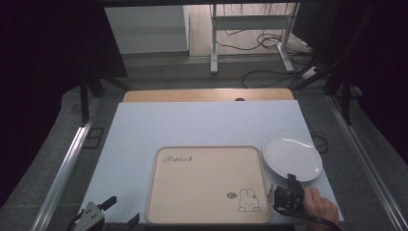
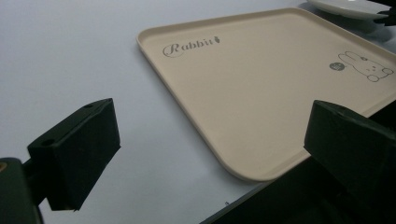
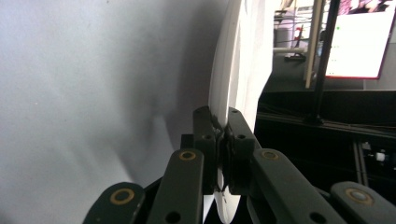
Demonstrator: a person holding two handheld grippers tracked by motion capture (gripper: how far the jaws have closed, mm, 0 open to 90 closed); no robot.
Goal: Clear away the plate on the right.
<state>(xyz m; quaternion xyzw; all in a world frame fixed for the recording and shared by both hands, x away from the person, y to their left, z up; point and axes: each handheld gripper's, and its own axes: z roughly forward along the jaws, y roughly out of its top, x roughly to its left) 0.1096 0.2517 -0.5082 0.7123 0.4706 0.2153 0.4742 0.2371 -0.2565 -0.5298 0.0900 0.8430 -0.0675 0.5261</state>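
A round white plate [image 1: 292,156] lies on the pale table at the right, beside a beige tray [image 1: 202,192] printed with a rabbit. My right gripper [image 1: 290,184] is at the plate's near rim, held by a hand. Seen from the right gripper view, its jaws are shut on the plate [image 3: 236,70], pinching the thin rim edge-on at the right gripper [image 3: 223,133]. My left gripper [image 1: 118,211] rests at the table's near left corner, jaws wide apart. In the left gripper view the open left gripper [image 2: 210,140] frames the tray [image 2: 261,93] corner with nothing between its fingers.
The pale table top [image 1: 192,125] stretches behind the tray, with a wooden board [image 1: 207,95] at its far edge. Beyond stand a metal desk frame [image 1: 250,29] and floor cables. Dark curtains flank both sides. A lit screen [image 3: 359,42] stands off the table's side.
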